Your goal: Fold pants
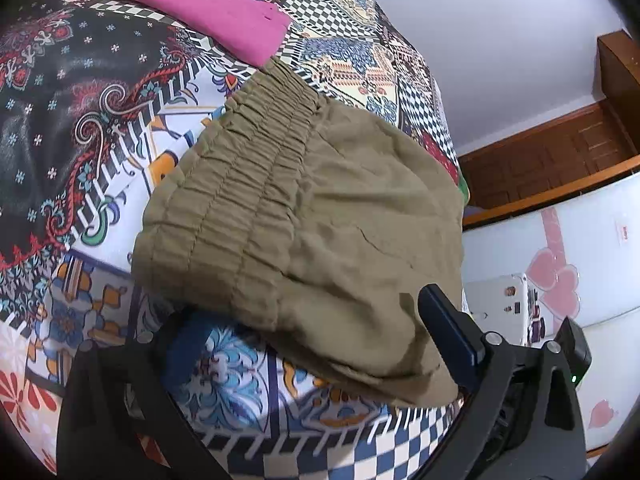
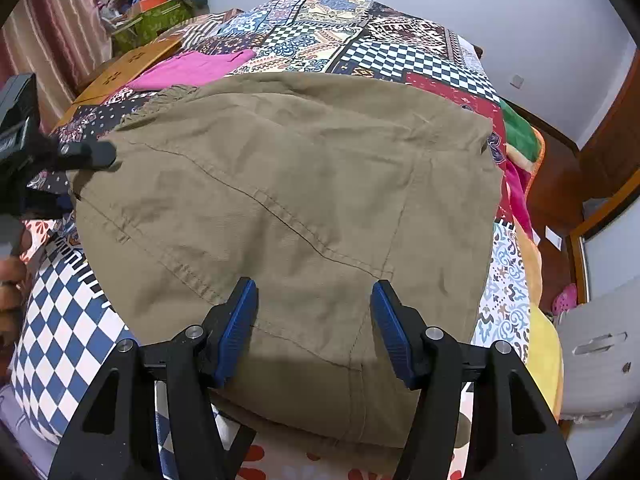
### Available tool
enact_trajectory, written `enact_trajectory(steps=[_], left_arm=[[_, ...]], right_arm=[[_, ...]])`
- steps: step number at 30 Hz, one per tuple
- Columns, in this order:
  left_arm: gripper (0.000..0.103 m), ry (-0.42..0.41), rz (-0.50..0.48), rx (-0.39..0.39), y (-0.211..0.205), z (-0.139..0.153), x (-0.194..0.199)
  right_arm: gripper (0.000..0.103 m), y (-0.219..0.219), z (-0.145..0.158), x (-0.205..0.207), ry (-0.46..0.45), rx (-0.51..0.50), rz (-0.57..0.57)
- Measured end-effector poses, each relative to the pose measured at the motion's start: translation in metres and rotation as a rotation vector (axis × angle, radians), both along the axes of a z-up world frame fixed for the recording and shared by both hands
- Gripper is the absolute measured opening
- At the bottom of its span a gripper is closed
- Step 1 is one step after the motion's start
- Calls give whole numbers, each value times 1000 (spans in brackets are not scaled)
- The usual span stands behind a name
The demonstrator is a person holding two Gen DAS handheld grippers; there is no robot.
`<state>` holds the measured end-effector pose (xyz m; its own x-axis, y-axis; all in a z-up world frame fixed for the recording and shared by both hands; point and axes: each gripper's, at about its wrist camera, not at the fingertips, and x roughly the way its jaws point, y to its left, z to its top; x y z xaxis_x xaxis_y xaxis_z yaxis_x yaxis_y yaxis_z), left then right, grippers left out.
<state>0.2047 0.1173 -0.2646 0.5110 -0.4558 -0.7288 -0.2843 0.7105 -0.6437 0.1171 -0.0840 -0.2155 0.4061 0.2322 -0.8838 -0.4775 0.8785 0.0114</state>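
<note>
Olive-khaki pants [image 1: 304,216] lie folded on the patterned bedspread, elastic waistband [image 1: 256,148] toward the far left. In the left wrist view my left gripper [image 1: 308,332] is open at the pants' near edge: one blue finger [image 1: 448,340] rests on top of the cloth, the other finger [image 1: 184,344] sits beside and partly under the edge. In the right wrist view the pants [image 2: 288,200] fill the middle. My right gripper [image 2: 314,320] is open just above the cloth, holding nothing. The left gripper [image 2: 86,154] shows at the pants' left edge.
A folded magenta garment [image 1: 208,4] and a dark paisley cloth [image 1: 60,100] lie beyond the pants. The bed's right edge [image 2: 516,248] drops to a wooden floor. A white cabinet [image 1: 568,248] stands nearby. Boxes and clutter [image 2: 152,12] sit at the bed's far left.
</note>
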Motion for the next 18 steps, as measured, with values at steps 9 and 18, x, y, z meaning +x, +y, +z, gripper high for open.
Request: enact_trajectory(steps=[9,18], left_arm=[[63,-3,83,32,15,2,6],[37,-103,53,282,-6,34,-4]], right_arm=[[56,0,0,1,4,-4,-3],[56,1,1,2,5,-26,-2]])
